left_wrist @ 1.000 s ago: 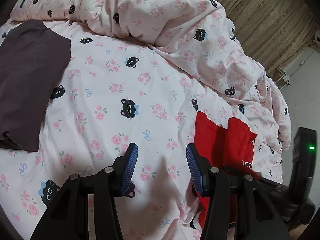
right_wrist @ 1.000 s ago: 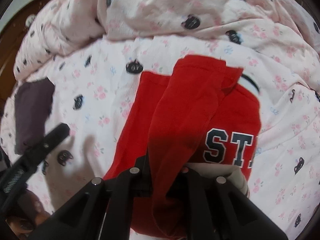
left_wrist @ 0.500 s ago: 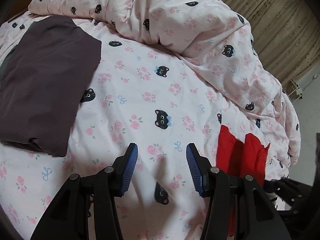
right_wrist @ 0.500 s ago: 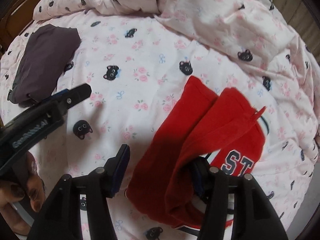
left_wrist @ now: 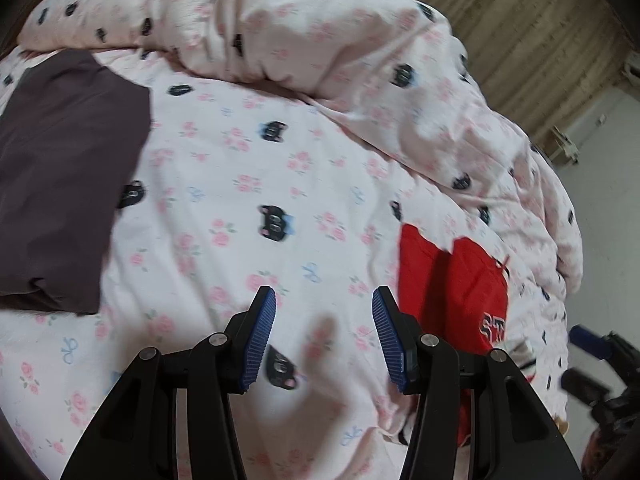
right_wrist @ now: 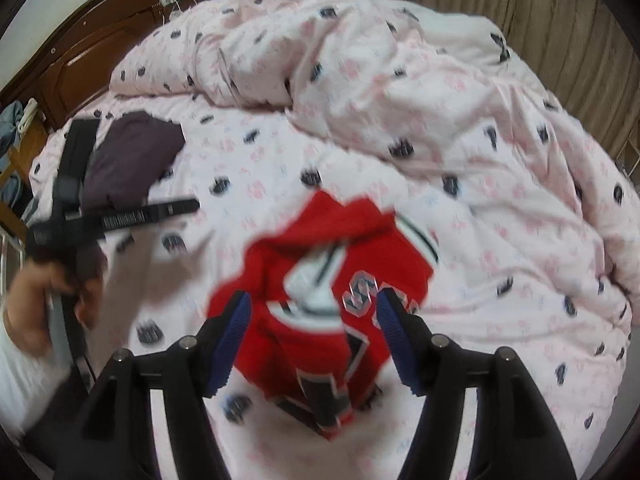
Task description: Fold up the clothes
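- We see a bed whose pink sheet (left_wrist: 224,168), printed with roses, blue bows and black cat faces, fills most of both views.
- A rumpled duvet (right_wrist: 380,76) in the same print is heaped along the far side of the bed.
- Behind the bed stands a dark carved wooden headboard (right_wrist: 80,56), with a cable draped over its top edge.
- On the far right we make out a beige pleated curtain (right_wrist: 568,24), and below it in the left wrist view a pale wall (left_wrist: 608,208).
- A folded dark purple-grey garment (left_wrist: 60,176) lies flat on the sheet at the left, well apart from the red one.
- The red garment (right_wrist: 320,320), white and dark-trimmed, lies crumpled on the sheet near the bed's near edge, just beyond the right gripper.
- Its chest carries large block letters starting "ST" (left_wrist: 493,323); the rest is folded under or blurred.
- Our right gripper (right_wrist: 314,340) has its blue-padded jaws spread wide, holding nothing, with the red cloth showing between them.
- Our left gripper (left_wrist: 324,338) is likewise spread and empty, over bare sheet just left of the red garment.
- In the right wrist view a hand (right_wrist: 36,304) grasps that left gripper; the white lettering on its black arm is too blurred to read.
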`<state>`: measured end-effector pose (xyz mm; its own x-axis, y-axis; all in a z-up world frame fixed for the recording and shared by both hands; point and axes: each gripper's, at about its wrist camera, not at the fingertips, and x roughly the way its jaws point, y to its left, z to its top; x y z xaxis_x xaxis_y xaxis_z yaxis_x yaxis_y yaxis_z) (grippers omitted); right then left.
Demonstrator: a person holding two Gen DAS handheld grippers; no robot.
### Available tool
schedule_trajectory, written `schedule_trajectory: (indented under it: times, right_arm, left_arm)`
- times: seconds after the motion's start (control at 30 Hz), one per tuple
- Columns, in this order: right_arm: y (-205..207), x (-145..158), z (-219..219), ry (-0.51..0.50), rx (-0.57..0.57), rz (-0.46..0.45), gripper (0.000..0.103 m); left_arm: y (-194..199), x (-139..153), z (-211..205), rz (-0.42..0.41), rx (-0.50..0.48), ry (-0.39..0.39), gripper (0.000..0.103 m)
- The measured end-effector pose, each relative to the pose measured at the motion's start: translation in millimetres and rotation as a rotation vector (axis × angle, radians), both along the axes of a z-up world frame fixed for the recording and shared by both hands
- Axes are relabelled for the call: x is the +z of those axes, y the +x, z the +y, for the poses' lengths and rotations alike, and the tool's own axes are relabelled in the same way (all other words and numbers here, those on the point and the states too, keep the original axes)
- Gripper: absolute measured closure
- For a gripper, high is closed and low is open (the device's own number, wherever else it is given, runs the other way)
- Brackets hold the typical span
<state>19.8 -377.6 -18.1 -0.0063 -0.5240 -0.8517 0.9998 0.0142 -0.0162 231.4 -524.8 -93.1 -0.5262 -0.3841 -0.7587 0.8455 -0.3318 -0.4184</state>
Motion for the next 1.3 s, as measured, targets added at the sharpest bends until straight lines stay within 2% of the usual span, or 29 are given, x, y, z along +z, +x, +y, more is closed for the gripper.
schedule_trajectory:
  times: [0.17, 0.23, 0.27, 0.3, 0.33, 0.37, 0.47, 0.63, 0.67, 0.7, 0.77, 0.87, 0.9, 1.0, 1.1, 1.2, 1.3]
  right_arm:
    - [6.6, -41.7, 7.4, 0.036, 0.054, 0.038, 0.037]
    - [14.5, -55.7, 6.2, 0.038, 0.086, 0.046, 0.042]
    - [18.3, -59.8, 6.6, 0.039, 0.101, 0.047, 0.055]
    - [22.1, -63.8, 7.0, 0.039, 0.115, 0.047, 0.074]
    - [26.8, -64.2, 8.4, 0.036, 0.134, 0.048, 0.08]
    - [31.6, -64.4, 9.9, 0.032, 0.153, 0.048, 0.082]
    - [51.1, -62.8, 17.1, 0.023, 0.233, 0.083, 0.081]
    - [67.3, -79.4, 23.0, 0.111, 0.336, 0.064, 0.077]
    - [69.1, -81.4, 24.7, 0.122, 0.357, 0.049, 0.074]
    - [72.2, -82.0, 26.8, 0.132, 0.389, 0.035, 0.065]
    - [78.5, -79.3, 31.0, 0.134, 0.437, 0.048, 0.059]
    - [80.9, -64.2, 33.7, 0.122, 0.494, 0.055, 0.06]
    - [77.5, -55.0, 33.0, 0.105, 0.504, 0.018, 0.061]
    - [52.2, -25.0, 19.9, 0.048, 0.46, -0.099, 0.061]
    - [11.5, -8.7, -11.3, 0.008, 0.315, -0.215, 0.061]
    - [-34.3, -23.6, -52.8, 0.054, 0.102, -0.374, 0.06]
    - [-57.2, -49.1, -78.3, 0.114, -0.011, -0.472, 0.059]
  left_arm:
    - [-16.7, 0.1, 9.3, -0.002, -0.07, -0.008, 0.058]
    - [-22.2, -0.1, 12.5, -0.005, -0.095, -0.01, 0.058]
    - [-24.3, -0.4, 13.5, -0.007, -0.105, -0.011, 0.058]
    - [-26.3, -0.8, 14.4, -0.01, -0.115, -0.012, 0.058]
    - [-28.0, -1.4, 15.1, -0.013, -0.122, -0.012, 0.058]
    - [-29.6, -2.2, 15.6, -0.017, -0.127, -0.012, 0.058]
    - [-33.7, -5.3, 16.4, -0.026, -0.144, -0.004, 0.058]
    - [-42.9, -9.6, 23.1, -0.049, -0.195, 0.005, 0.058]
    - [-44.7, -10.0, 25.3, -0.057, -0.207, 0.003, 0.058]
    - [-45.9, -10.1, 27.5, -0.064, -0.218, 0.001, 0.058]
    - [-47.6, -9.9, 31.7, -0.074, -0.238, -0.002, 0.058]
    - [-49.5, -9.2, 37.7, -0.085, -0.269, -0.004, 0.058]
    - [-50.3, -8.8, 40.0, -0.086, -0.28, -0.004, 0.058]
    - [-57.7, -12.9, 49.0, -0.124, -0.326, -0.007, 0.058]
    - [-65.1, -20.1, 56.5, -0.174, -0.354, -0.012, 0.058]
    - [-66.6, -24.7, 57.3, -0.205, -0.361, -0.015, 0.057]
    - [-62.1, -27.1, 53.7, -0.201, -0.354, 0.002, 0.053]
